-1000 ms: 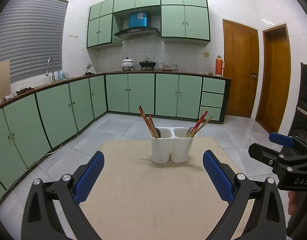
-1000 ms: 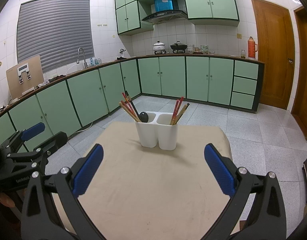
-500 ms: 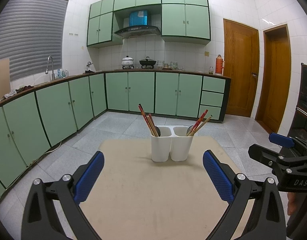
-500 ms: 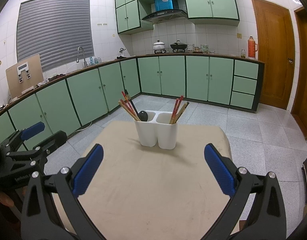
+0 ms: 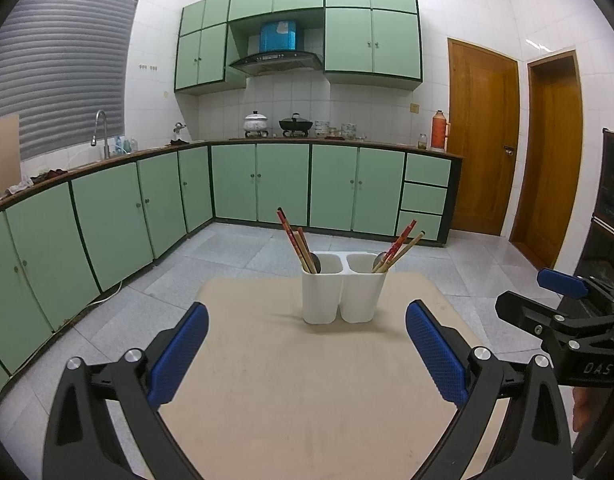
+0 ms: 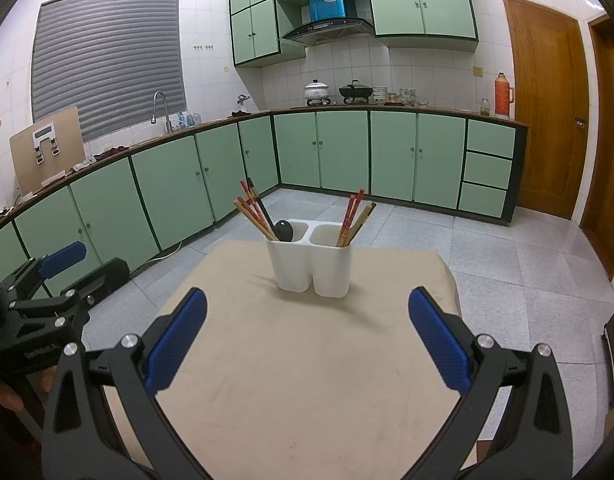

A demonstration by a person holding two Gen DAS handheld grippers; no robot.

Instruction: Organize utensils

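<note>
Green kitchen cabinets are lining the walls behind a beige table (image 5: pixel 307 400), which is sitting in the middle of a grey tiled floor. Standing toward the far end of the table is a white two-compartment utensil holder (image 5: pixel 341 294). Its left compartment is holding red and tan chopsticks (image 5: pixel 297 240) leaning left, with a dark spoon (image 6: pixel 283 229) beside them; its right compartment is holding more chopsticks (image 5: pixel 399 246) leaning right, plus what looks like a second spoon, hard to make out. Both tools are hovering over the near end of the table, well apart from the holder. The left gripper (image 5: pixel 307 354) has its blue-padded jaws spread wide and empty, and the right gripper (image 6: pixel 307 338) is likewise spread wide, gripping nothing. No utensil is lying loose on the table, so sorting appears either about to begin or already finished. If mixed pieces need separating, the next move would call for reaching forward and pinching one slim handle near its top.
</note>
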